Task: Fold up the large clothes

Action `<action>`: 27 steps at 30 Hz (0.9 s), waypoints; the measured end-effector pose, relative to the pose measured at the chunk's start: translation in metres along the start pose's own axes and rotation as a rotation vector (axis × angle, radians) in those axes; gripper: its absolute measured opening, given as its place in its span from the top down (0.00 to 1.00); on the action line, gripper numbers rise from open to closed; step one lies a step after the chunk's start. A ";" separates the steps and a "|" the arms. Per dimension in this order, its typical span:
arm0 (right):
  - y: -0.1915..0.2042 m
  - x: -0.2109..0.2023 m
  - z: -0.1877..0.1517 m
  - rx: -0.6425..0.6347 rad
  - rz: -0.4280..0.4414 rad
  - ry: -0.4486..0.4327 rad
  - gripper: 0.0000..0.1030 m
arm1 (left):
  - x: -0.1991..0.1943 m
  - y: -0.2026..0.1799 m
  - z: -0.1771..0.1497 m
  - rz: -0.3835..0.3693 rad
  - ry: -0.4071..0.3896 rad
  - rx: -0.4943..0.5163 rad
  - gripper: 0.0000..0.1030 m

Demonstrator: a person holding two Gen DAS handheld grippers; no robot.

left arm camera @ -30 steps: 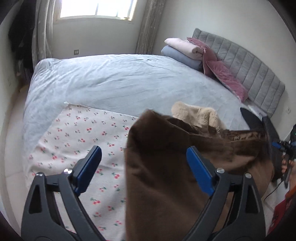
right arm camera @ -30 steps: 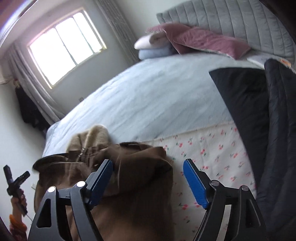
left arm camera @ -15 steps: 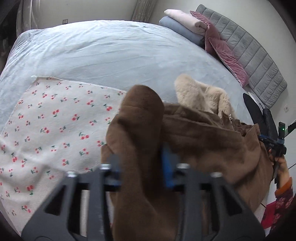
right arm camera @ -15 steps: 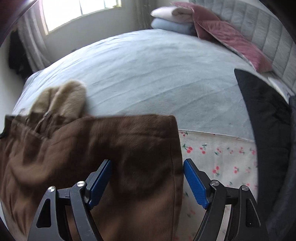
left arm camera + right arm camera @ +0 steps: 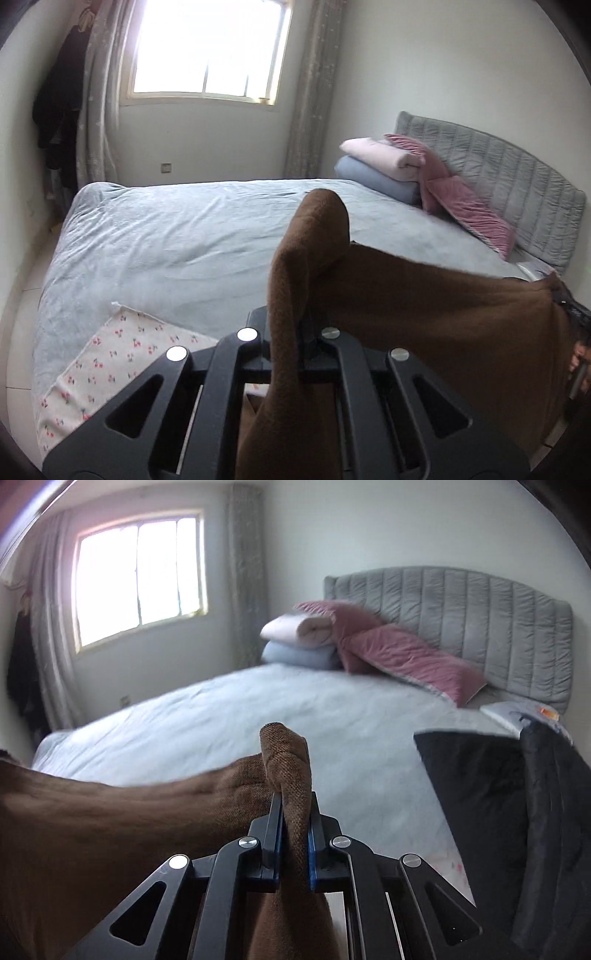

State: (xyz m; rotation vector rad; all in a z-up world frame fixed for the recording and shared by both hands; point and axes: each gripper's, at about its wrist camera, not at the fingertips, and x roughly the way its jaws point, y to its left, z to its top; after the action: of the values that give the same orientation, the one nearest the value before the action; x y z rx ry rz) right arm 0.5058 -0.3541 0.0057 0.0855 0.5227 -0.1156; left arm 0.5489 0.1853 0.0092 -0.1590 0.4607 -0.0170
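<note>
A large brown garment (image 5: 443, 325) hangs stretched between my two grippers above the bed. My left gripper (image 5: 288, 332) is shut on one corner of it; a fold of the cloth sticks up past the fingers. My right gripper (image 5: 293, 812) is shut on the other corner of the brown garment (image 5: 110, 830), which runs off to the left in that view. Its blue pads (image 5: 312, 834) press the cloth. The garment's lower part is hidden below both views.
A pale blue bed (image 5: 184, 236) lies ahead, with a cherry-print cloth (image 5: 110, 362) on its near edge. Folded blankets (image 5: 380, 166) and pink pillows (image 5: 465, 206) lean on the grey headboard (image 5: 517, 192). Dark clothing (image 5: 517, 805) lies at the right. A window (image 5: 207, 48) is behind.
Both grippers went from open to shut on the brown garment's corners, then lifted it off the bed. The garment is now stretched out in the air between them.
</note>
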 end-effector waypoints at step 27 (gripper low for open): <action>0.100 0.042 -0.064 -0.014 0.165 0.257 0.22 | 0.036 -0.071 -0.082 -0.017 0.288 0.129 0.15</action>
State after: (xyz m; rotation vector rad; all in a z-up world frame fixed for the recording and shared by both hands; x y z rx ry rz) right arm 0.5235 -0.2517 -0.0658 0.1307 0.7702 0.0619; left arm 0.5458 0.1016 -0.0678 -0.0325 0.7440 -0.0866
